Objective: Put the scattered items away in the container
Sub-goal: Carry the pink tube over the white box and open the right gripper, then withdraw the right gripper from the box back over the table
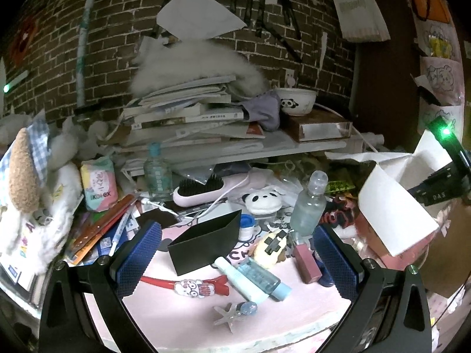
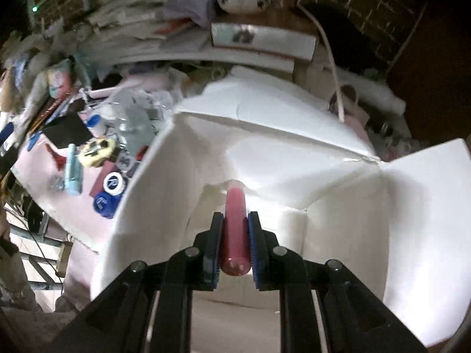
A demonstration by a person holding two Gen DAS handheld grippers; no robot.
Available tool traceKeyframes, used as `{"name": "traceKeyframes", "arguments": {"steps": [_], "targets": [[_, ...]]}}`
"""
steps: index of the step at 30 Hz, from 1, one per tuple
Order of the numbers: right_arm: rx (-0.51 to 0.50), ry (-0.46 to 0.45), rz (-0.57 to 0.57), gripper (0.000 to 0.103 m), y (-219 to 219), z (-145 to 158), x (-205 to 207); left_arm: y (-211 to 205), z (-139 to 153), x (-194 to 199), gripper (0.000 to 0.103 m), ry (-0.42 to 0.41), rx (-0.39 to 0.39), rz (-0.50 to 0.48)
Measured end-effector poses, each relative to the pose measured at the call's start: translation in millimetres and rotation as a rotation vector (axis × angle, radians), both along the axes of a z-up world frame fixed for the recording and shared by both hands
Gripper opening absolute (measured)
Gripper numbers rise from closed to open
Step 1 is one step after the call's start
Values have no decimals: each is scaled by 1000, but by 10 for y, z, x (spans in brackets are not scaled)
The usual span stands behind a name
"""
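While right claw (image 2: 234,236) clamps the pink tube (image 2: 234,206) over the white box (image 2: 412,235) mouth, lower clear of flaps, then release. Left claw (image 1: 235,253) gapes, holding nothing, above pink worktop (image 1: 176,317) clutter.

A pink tube (image 2: 234,217) points into the open white cardboard box (image 2: 294,153) at the centre of the right wrist view. In the left wrist view, a light-blue tube (image 1: 259,278), a red hair clip (image 1: 188,286), a starfish clip (image 1: 231,311) and a clear bottle (image 1: 309,206) lie at lower centre on the pink counter (image 1: 176,317).
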State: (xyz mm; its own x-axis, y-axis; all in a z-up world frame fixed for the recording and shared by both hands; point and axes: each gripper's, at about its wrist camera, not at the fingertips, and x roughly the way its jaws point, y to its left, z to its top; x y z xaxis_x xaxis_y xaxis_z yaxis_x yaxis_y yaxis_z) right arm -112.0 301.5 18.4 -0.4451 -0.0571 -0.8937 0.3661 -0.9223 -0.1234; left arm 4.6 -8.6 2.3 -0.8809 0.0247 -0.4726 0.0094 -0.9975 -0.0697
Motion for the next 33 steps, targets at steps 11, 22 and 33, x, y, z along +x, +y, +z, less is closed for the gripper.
{"name": "traceKeyframes", "arguments": {"steps": [11,22,33], "targets": [[18,-171,1,14,-105,-285,-195,-2,-29,-8,103,-16,-12,4],[71,-170,-27,30,-8,-284,-183,0,-87,-22,103,-35,-23,8],[-6,108,-24,52,-65,341,40,-171,-190,-11,103,-44,-5,34]]}}
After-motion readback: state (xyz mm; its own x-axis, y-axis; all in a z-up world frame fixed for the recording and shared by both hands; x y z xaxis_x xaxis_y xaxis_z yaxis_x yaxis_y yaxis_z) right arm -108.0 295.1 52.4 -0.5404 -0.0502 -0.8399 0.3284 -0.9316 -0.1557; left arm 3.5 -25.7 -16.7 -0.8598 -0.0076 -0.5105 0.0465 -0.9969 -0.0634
